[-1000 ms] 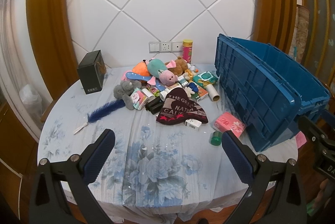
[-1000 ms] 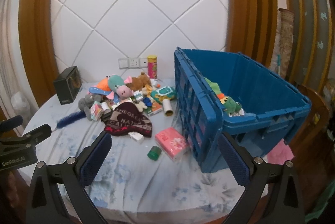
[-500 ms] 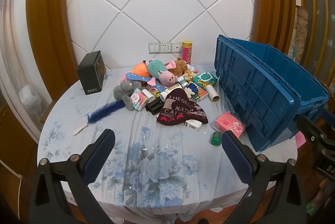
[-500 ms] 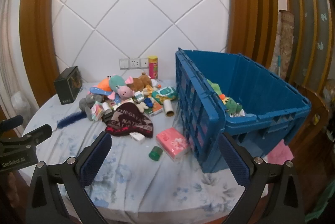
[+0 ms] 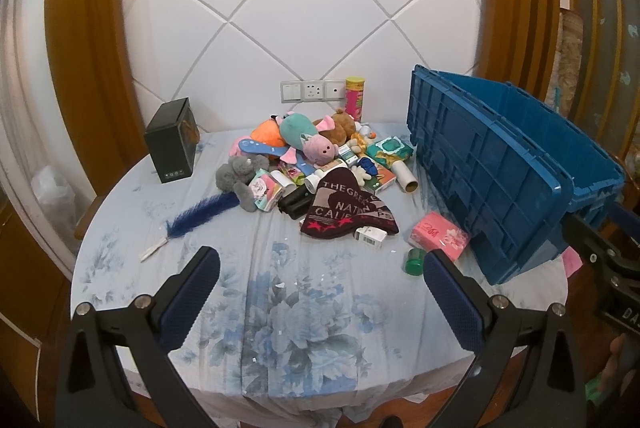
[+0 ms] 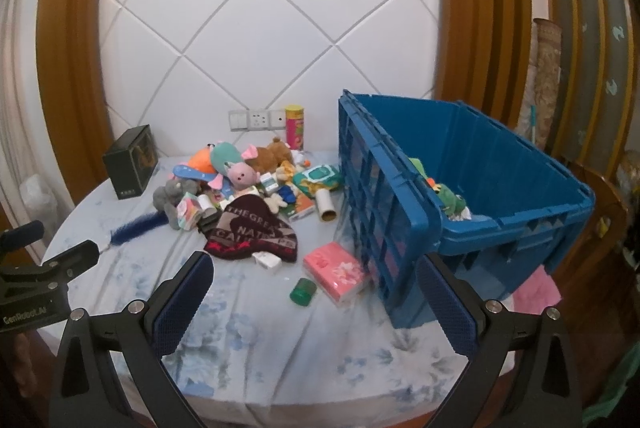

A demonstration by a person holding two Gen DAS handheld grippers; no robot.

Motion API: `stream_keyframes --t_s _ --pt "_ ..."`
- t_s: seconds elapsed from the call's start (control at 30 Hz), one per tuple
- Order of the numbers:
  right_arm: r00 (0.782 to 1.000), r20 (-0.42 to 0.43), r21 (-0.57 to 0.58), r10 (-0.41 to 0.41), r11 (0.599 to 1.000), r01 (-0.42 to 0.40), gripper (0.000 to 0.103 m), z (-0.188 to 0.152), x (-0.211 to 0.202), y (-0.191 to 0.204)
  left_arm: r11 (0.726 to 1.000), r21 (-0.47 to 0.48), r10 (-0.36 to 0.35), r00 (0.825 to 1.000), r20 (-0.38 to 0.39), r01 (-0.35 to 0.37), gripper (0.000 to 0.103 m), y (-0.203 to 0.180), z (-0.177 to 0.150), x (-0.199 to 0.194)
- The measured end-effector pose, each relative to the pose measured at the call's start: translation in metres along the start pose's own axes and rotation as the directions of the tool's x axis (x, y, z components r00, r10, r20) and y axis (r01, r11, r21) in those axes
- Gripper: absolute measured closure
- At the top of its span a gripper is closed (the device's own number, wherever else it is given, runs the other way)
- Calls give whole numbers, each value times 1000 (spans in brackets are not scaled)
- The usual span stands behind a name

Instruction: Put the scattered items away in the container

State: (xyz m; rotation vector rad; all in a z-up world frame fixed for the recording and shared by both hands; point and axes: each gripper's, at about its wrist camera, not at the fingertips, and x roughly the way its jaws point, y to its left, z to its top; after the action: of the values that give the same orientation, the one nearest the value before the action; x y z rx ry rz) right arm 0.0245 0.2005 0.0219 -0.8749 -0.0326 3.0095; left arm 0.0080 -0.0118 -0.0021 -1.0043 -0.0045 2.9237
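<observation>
Blue plastic crate stands at the right edge of the tabletop, its hinged lid hanging down the side facing the clutter. Only a green soft toy lies inside, so I judge the tidying barely begun. Most items remain heaped at the back edge: plush animals, a dark knit hat, a pink tissue pack and a green cap beside the crate. Left claw and right claw hover spread wide, both empty.
</observation>
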Motion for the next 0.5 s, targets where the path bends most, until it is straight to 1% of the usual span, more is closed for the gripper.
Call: stream_keyframes --t_s 0.1,0.27,0.4,0.5 --pt "1000 -5 7 6 1000 -6 0 -2 2 5 1000 0 -1 1000 -13 1 0 9 -4 4" --pt "999 -33 19 14 1000 -14 0 -11 14 16 1000 2 23 997 -75 -23 0 32 -18 26" --pt "995 -87 -11 45 999 -46 0 -18 38 34 1000 -16 20 992 -125 -22 0 52 -30 54" --pt "990 -116 -29 81 996 -85 0 -17 65 46 998 -44 45 986 -163 -53 0 72 -34 81"
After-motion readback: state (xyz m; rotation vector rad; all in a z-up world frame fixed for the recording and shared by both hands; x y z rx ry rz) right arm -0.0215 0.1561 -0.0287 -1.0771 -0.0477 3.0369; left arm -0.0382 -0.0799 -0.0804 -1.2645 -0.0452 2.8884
